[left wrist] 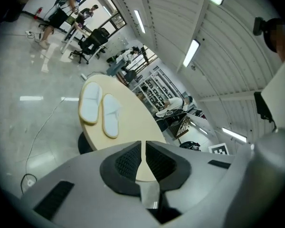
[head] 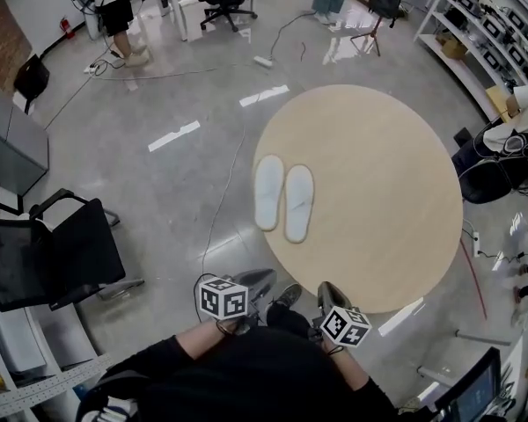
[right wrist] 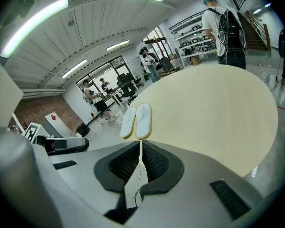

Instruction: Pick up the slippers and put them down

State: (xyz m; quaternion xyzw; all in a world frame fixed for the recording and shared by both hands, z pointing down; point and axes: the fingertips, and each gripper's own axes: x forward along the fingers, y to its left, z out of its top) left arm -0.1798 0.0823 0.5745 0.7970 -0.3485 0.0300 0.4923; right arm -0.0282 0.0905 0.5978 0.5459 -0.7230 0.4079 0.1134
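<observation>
Pair of white slippers [head: 283,196] side by side at 9 o'clock on the round surface [head: 378,192], left hand-held gripper [left wrist: 143,151] nearly closed, empty, right hand-held gripper [right wrist: 140,148] closed, empty, both near the 7 o'clock edge.

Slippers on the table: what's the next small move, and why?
Probably reach both grippers forward to the slippers, opening the fingers on the way. The pair lies side by side, untouched, near the edge of the round table. The left gripper and right gripper are short of them, fingers nearly together, nothing between.
</observation>
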